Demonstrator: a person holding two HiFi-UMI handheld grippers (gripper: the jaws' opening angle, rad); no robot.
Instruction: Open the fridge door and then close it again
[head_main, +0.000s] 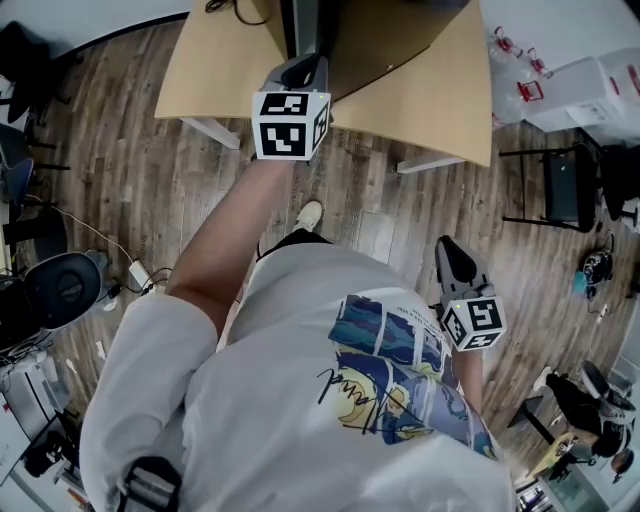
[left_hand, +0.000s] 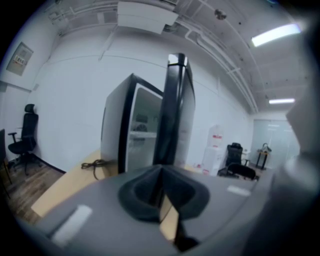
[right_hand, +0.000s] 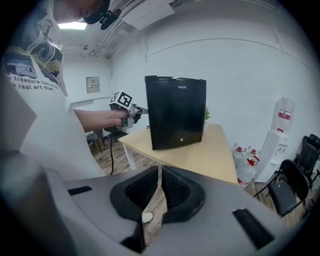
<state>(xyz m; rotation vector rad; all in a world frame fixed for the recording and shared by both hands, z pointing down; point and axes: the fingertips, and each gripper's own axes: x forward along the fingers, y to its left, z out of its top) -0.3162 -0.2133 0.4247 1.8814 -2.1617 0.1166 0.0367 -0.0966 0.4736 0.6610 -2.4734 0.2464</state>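
The fridge (left_hand: 120, 125) stands on the bench (head_main: 420, 90) with its door (left_hand: 174, 110) swung out, so I judge the opening half done and the closing half to come. From the left gripper (left_hand: 161, 180) I look straight at the door's free edge, a tall upright strip directly ahead of the fingers (left_hand: 142, 192). The pale inside of the fridge lies to the left of that strip and the door's outer face to the right. Those fingers are pressed together with nothing between them. To shut the door I would have to get onto the outer face and push it across toward the opening, so the side I come in from matters most. The left gripper is much the nearer. The right gripper (right_hand: 159, 187) hangs back beside my body, well apart from the bench, its fingers also drawn together and empty, looking at the door's black front. I cannot tell whether the left fingertips touch the door edge or stop just short. The head view cuts the fridge off at the top, the shelves inside are blurred, and I can make out no handle.
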